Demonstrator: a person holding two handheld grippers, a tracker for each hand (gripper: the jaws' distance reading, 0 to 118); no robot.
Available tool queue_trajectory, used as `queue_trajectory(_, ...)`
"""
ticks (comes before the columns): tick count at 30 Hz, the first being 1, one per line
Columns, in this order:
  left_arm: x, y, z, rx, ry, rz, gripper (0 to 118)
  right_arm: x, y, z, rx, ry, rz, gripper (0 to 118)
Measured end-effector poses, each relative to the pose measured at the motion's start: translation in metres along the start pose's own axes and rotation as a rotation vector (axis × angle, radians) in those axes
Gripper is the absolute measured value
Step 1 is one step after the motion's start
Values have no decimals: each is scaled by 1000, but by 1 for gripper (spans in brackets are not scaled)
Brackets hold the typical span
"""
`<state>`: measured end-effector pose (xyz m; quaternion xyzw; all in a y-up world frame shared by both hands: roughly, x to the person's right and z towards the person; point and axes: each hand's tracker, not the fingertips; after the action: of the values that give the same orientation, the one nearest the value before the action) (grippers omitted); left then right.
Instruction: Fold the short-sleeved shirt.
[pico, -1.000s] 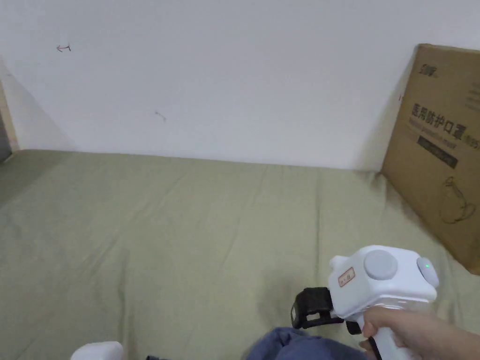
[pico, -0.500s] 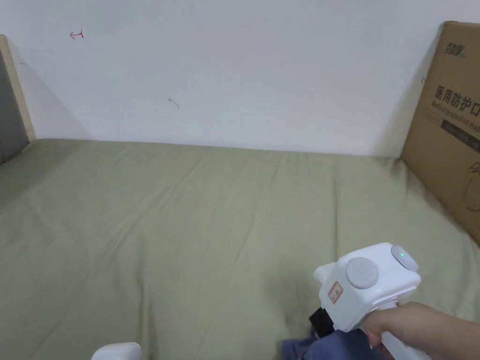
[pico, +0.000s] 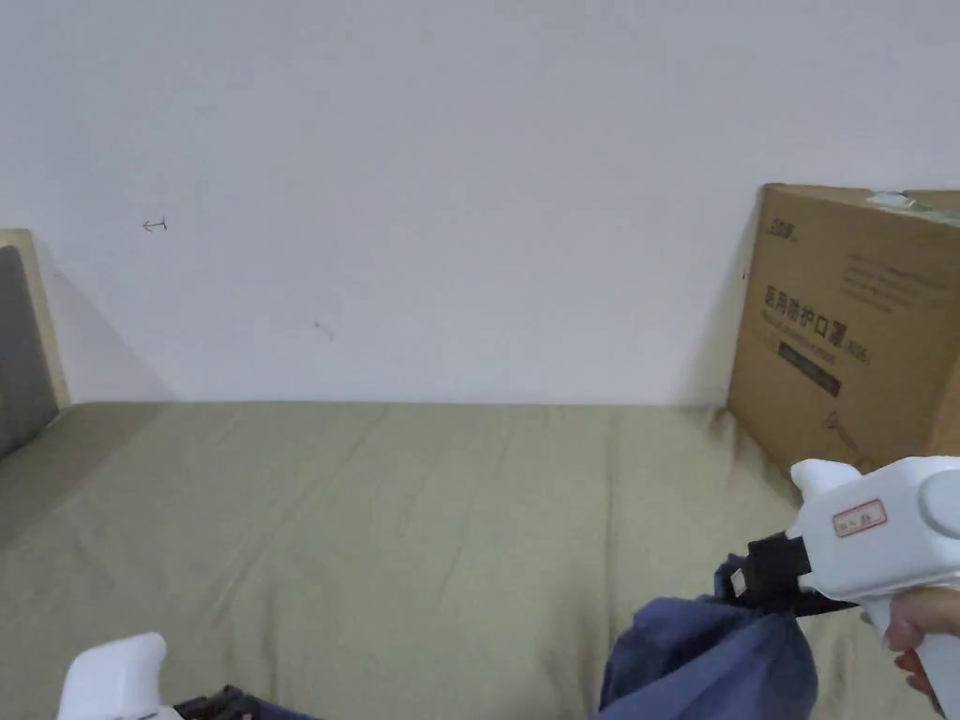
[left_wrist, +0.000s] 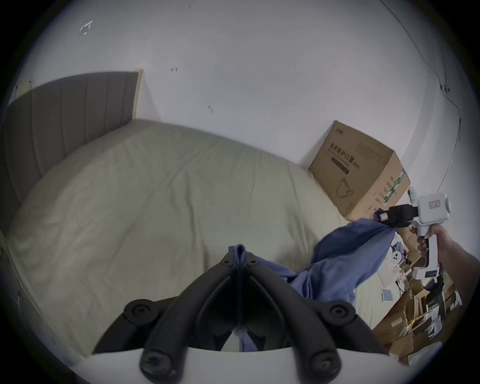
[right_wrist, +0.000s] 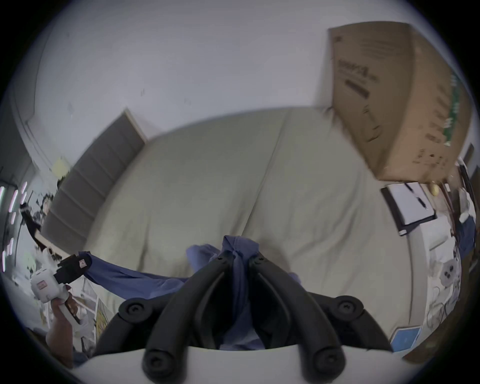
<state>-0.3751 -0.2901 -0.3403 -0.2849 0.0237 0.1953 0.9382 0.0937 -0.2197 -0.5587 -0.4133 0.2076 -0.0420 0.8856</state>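
Where the bed (pico: 375, 525) meets the wall, a grey headboard (pico: 17, 347) stands at its left end. Left gripper (left_wrist: 240, 262): jaws closed on a thin fold of the blue shirt (left_wrist: 342, 262), near the bed's front edge. Shirt: short-sleeved, blue, lifted off the olive sheet, hanging slack between the two grippers, its lower part drooping toward the bed's front right corner. Right gripper (right_wrist: 240, 256): jaws clamped on a bunched wad of the same shirt, held above the bed's right side by a hand (pico: 914, 637). Cardboard box (pico: 844, 328): brown, standing at the bed's right end against the wall. Notebook (right_wrist: 409, 206): open, with pen, beyond the bed's right edge.
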Motion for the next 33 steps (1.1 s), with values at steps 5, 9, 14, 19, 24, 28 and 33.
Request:
queue_trajectory(5, 15, 62, 45, 105, 0, -45, 0, 15, 11, 80, 136, 0, -78, 11)
queue_trajectory(9, 31, 111, 79, 177, -24, -58, 0, 19, 28, 130, 216, -14, -94, 11)
queue_trajectory(14, 44, 163, 105, 247, -63, -50, 0, 19, 57, 175, 310, 17, -150, 11)
queue_trajectory(19, 53, 215, 113, 348, -30, -78, 0, 9, 100, 197, 397, -31, -145, 11)
queue_trajectory(24, 55, 265, 96, 385, -1, -32, 0, -1, 152, 189, 468, -46, -137, 11)
queue_trajectory(28, 57, 290, 67, 417, 18, -40, 0, -8, 190, 167, 524, -94, -104, 11)
queue_trajectory(33, 61, 317, 24, 467, 76, -93, 0, -7, 227, 121, 572, -108, -108, 11)
